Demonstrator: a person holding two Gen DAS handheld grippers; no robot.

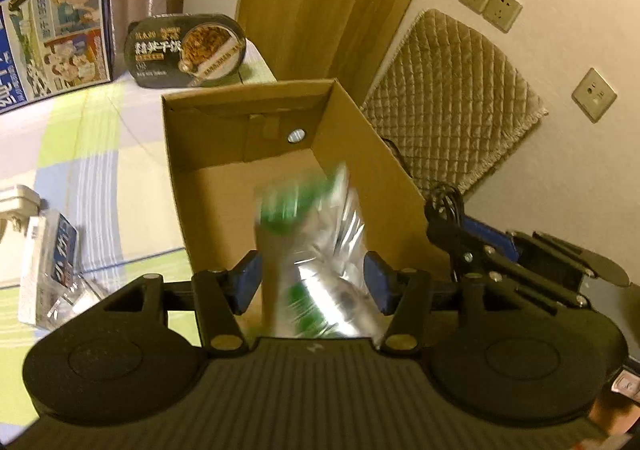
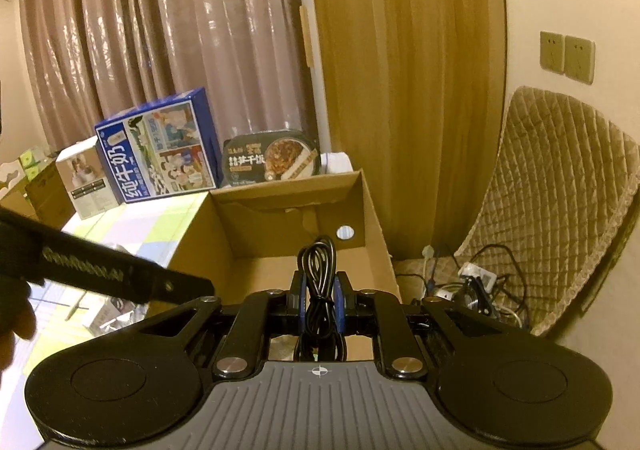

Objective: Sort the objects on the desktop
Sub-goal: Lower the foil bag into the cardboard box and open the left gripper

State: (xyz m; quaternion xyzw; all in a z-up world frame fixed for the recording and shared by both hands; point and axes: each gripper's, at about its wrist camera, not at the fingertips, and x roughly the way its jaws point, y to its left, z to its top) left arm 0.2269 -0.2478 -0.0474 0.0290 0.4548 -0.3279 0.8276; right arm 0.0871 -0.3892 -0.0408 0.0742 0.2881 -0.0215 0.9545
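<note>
While both claws hang over the cardboard box [image 1: 248,122]:
Left claw [image 1: 312,282]: partly open, its pads not squeezing the blurry green-and-silver packet [image 1: 320,250] between them, above the box.
Right claw [image 2: 319,300]: clenched tight on a black cable [image 2: 319,262], over the box too.

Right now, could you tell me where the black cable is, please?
In the right wrist view, the coiled black cable is pinched in the right tongs, over the open cardboard box.

Blurred green-and-silver packet [image 1: 316,250] between the left gripper's [image 1: 314,282] parted pads, above cardboard box [image 1: 224,170]
</note>
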